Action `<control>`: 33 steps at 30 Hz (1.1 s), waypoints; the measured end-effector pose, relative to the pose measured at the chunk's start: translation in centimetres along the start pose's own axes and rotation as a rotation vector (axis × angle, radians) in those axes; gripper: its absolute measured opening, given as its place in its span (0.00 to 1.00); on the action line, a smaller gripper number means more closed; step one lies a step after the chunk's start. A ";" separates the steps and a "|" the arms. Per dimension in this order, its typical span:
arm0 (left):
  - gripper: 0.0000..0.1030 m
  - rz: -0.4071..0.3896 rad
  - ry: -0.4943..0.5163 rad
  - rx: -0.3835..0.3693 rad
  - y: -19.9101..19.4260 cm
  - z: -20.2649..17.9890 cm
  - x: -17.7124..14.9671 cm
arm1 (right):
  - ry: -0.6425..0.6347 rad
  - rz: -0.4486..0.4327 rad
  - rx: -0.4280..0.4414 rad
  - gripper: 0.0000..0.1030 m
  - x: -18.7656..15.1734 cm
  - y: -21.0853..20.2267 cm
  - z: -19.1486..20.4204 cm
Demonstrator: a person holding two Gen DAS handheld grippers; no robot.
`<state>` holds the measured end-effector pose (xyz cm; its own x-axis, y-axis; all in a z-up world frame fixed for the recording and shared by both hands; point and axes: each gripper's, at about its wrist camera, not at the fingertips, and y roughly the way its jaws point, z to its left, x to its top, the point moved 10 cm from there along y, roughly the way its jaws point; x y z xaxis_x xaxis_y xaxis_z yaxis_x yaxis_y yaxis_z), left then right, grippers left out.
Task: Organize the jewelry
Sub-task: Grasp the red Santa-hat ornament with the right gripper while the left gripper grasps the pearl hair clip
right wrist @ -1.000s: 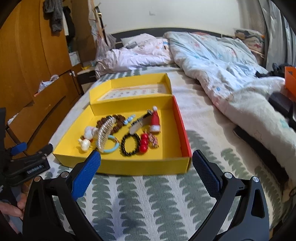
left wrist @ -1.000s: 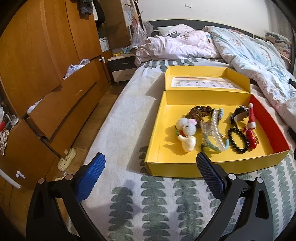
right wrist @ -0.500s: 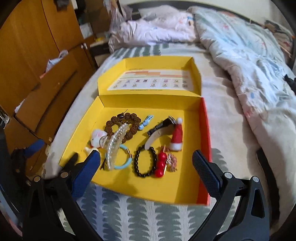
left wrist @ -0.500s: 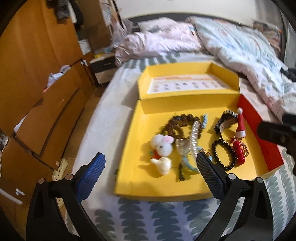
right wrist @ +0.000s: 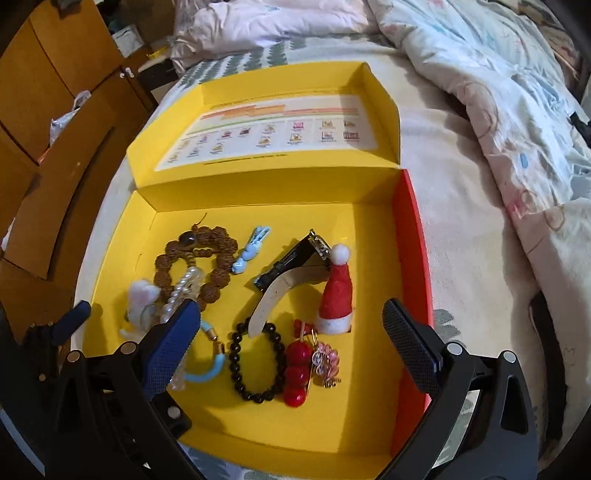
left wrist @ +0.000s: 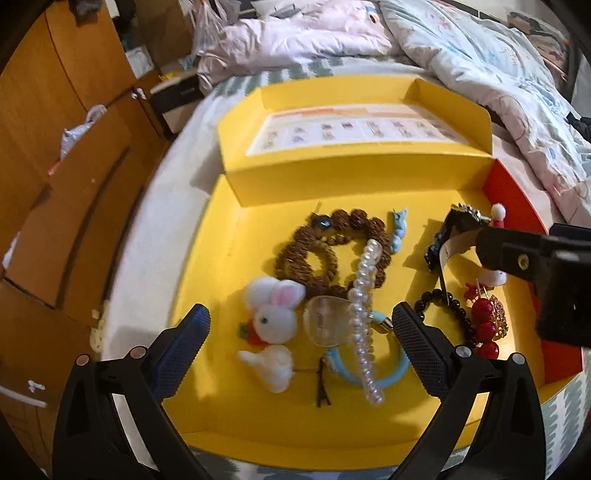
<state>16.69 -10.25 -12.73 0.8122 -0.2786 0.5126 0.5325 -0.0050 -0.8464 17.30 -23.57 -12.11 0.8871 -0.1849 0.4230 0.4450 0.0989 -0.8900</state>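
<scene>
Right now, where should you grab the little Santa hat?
Probably the red cone of the Santa hat, from above. It stands upright with its pompom on top, narrow enough for the open right gripper to close across, though the watch strap lies close.

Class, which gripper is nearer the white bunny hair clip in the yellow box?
Left. The left gripper straddles the white bunny hair clip; the right gripper sits further right, over the black bead bracelet.

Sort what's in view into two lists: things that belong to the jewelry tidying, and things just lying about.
Job:
yellow box
brown bead bracelet
black bead bracelet
pearl hair claw
red berry clip
Santa hat clip
blue bunny clip
white bunny clip

Lying about:
quilt
pink bedding
wooden drawers
</scene>
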 end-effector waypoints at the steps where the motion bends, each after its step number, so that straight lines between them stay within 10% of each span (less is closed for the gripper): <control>1: 0.95 0.006 0.003 -0.001 0.3 -0.2 -0.1 | 0.002 0.003 0.006 0.95 0.1 0.2 0.0; 28: 0.86 0.117 -0.044 -0.137 3.8 -0.4 -1.3 | -0.045 0.052 -0.139 0.62 -0.2 5.8 -2.6; 33: 0.75 0.106 -0.031 -0.126 3.9 -0.1 -1.0 | -0.064 0.044 -0.156 0.29 -0.3 6.0 -2.6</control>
<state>17.91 -10.12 -16.56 0.8702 -0.2545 0.4219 0.4109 -0.0979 -0.9064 19.41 -25.47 -18.03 0.9136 -0.1207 0.3883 0.3853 -0.0481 -0.9215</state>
